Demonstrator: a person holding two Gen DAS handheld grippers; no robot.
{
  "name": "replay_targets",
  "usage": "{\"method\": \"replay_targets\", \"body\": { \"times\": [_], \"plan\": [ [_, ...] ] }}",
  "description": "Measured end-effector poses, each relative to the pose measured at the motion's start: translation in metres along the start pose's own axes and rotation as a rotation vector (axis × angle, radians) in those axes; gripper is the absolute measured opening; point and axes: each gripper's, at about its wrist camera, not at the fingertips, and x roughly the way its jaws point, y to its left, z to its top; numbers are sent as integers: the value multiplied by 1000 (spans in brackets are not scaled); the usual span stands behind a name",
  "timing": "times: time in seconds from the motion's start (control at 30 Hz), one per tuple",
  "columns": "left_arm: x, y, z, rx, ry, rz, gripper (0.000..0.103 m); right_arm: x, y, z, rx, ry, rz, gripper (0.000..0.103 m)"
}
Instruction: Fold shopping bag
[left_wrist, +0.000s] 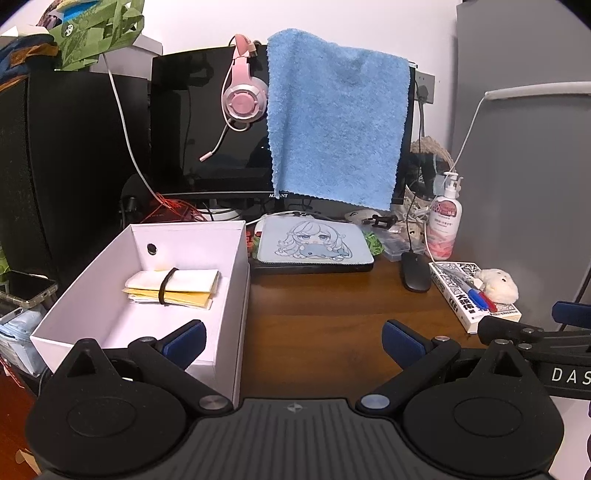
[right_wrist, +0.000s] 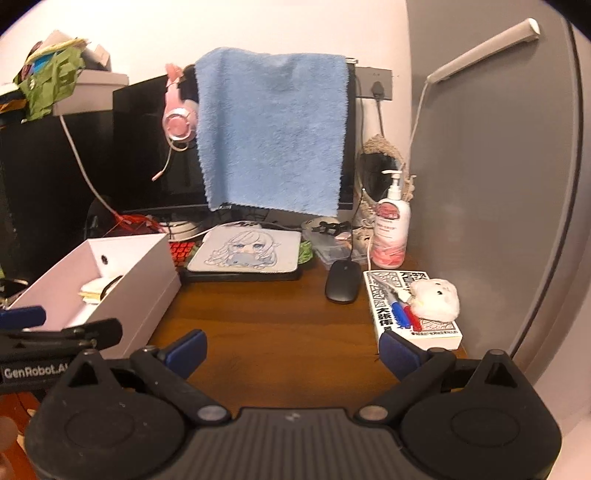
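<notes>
Both the left tongs (left_wrist: 293, 338) and right tongs (right_wrist: 293, 349) hang apart and empty over the brown wooden counter (left_wrist: 314, 295), while the folded yellow-and-white shopping bag (left_wrist: 173, 286), banded in black, lies in the white cardboard box (left_wrist: 229, 295), seemingly light, limp, best pinched at an edge

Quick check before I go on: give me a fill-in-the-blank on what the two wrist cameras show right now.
1. The folded bundle held by a black band lies inside the white ____.
2. The blue towel hangs over the ____.
3. The left tongs and right tongs are both ____.
4. The plush toy sits on a ____.

Missing: box; monitor; open; book
</notes>
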Motion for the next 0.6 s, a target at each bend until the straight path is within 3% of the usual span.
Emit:
{"method": "replay_targets", "body": {
  "times": [0.6],
  "plan": [
    [-1,1,1,0,4,3,102,-5,5,1,3,-7,16,100]
  ]
}}
